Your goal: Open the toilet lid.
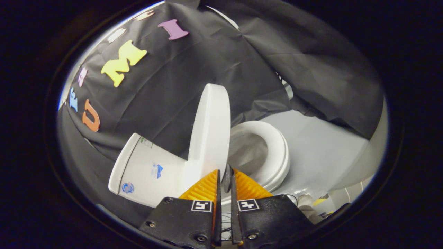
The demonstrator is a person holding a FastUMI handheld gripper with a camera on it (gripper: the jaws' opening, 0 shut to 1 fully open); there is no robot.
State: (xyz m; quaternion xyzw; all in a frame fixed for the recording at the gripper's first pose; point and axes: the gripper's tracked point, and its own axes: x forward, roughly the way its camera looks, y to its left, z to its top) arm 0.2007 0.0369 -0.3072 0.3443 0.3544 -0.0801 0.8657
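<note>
A: Lid [211, 128] of the toilet, where do you see it in the gripper view?

B: I have it at the middle of the frame, raised and standing nearly upright on edge, its white face turned toward the tank [145, 173], which lies at the lower left. The whole scene is tilted in my view.

A: And the bowl?

B: The seat [277, 152] sits just right of the lid, a white ring lying down over the open bowl, right of centre. Grey floor [318, 152] spreads beyond it to the right, and the black cloth wall [193, 69] covers the upper half of the frame.

A: What are the fingers doing?

B: My gripper [225, 181] is at the bottom centre. The jaws are drawn close together with only a narrow slit between them. The lid's lower edge reaches down into that slit, so I read them as clenched on the lid's rim, one finger on each face.
</note>
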